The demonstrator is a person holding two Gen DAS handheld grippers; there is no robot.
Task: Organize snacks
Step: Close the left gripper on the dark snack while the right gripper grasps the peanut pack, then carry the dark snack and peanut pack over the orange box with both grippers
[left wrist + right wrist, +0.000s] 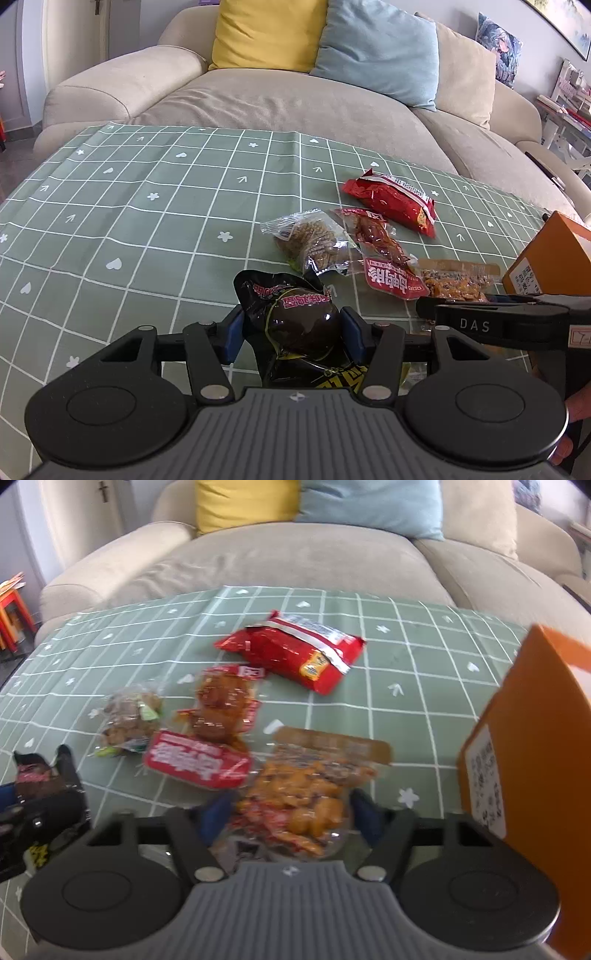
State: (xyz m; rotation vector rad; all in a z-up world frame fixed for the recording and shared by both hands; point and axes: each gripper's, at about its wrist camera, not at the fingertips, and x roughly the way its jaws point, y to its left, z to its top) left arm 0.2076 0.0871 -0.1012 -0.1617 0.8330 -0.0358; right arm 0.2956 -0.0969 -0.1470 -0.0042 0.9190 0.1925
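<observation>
Left tongs (293, 334) grip the dark egg packet (299, 321); right tongs (286, 808) stand open around the orange snack pouch (306, 786) — close squarely on its middle, then lift it off the bench (424, 686).

Your left gripper (295, 328) clamps a dark egg packet (301, 325) over the near green checked cloth (129, 221). Farther right lie four snack packets, the red bag (391, 201) farthest, beside an orange box (550, 254).

green checked tablecloth (147, 221), red packet (391, 201), orange box (554, 254)
</observation>
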